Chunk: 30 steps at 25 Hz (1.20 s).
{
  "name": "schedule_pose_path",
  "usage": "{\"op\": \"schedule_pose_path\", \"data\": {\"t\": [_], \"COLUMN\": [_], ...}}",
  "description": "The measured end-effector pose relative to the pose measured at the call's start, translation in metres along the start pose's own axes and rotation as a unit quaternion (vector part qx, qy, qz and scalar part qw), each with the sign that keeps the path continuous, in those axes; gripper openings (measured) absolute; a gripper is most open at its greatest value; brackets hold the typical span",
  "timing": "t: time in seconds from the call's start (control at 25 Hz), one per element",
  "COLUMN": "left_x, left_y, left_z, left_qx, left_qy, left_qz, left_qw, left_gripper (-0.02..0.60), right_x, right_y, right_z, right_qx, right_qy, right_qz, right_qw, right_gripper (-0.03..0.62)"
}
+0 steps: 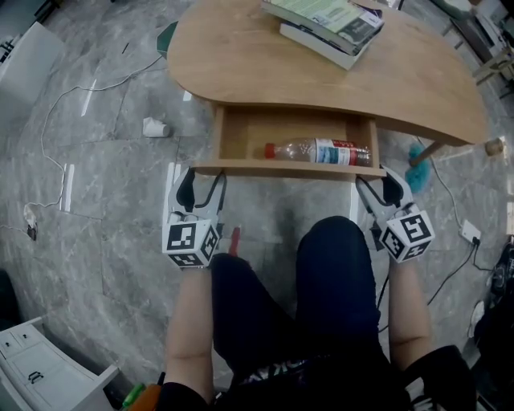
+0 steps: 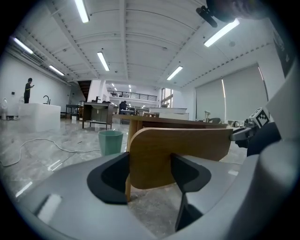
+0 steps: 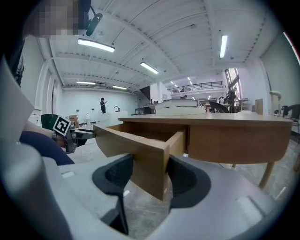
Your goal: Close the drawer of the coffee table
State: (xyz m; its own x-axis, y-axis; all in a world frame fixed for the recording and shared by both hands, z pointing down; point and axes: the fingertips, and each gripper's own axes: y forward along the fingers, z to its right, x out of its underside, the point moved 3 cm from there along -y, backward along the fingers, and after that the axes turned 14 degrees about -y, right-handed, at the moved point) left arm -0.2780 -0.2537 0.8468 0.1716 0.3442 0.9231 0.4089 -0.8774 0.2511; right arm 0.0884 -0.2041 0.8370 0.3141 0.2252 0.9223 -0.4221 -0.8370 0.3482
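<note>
The drawer [image 1: 283, 168] of the desk [image 1: 241, 64] stands pulled out toward the person, at 12 o'clock from their knees. It holds one thing, a clear plastic bottle [image 1: 318, 152] with a red cap, lying on its side along the front board. The left claw [image 1: 201, 183] sits at the board's 9 o'clock end with its jaws apart and the board's face just ahead of them. The right claw [image 1: 381, 185] sits at the 3 o'clock end, jaws apart and straddling the drawer's corner. Stacked books [image 1: 329, 24] lie on the desk top at 1 o'clock – a green bin [image 2: 110, 141] stands beyond, its inside unseen
</note>
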Motion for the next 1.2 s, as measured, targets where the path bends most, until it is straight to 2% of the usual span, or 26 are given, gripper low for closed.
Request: {"op": "schedule_pose_path", "data": {"t": [0.84,1.0,1.2], "left_x": [-0.015,-0.019,-0.024], "left_y": [0.050,0.060,0.076], "left_z": [-0.008,-0.009,-0.010], "left_qx": [-0.011,-0.013,-0.023], "left_qy": [-0.001,0.000,-0.002], "left_qz": [-0.009,-0.007,-0.006], "left_qw": [0.9999,0.9999,0.9997], "left_gripper": [0.284,0.284,0.284], "right_x": [-0.007,-0.009,-0.011], "right_y": [0.041,0.049,0.062], "right_z": [0.034,0.041,0.054], "right_qx": [0.006,0.018,0.054], "right_qy": [0.019,0.032,0.049], "right_qz": [-0.010,-0.011,-0.017], "right_qw": [1.000,0.999,0.997], "right_gripper": [0.238,0.238,0.238]}}
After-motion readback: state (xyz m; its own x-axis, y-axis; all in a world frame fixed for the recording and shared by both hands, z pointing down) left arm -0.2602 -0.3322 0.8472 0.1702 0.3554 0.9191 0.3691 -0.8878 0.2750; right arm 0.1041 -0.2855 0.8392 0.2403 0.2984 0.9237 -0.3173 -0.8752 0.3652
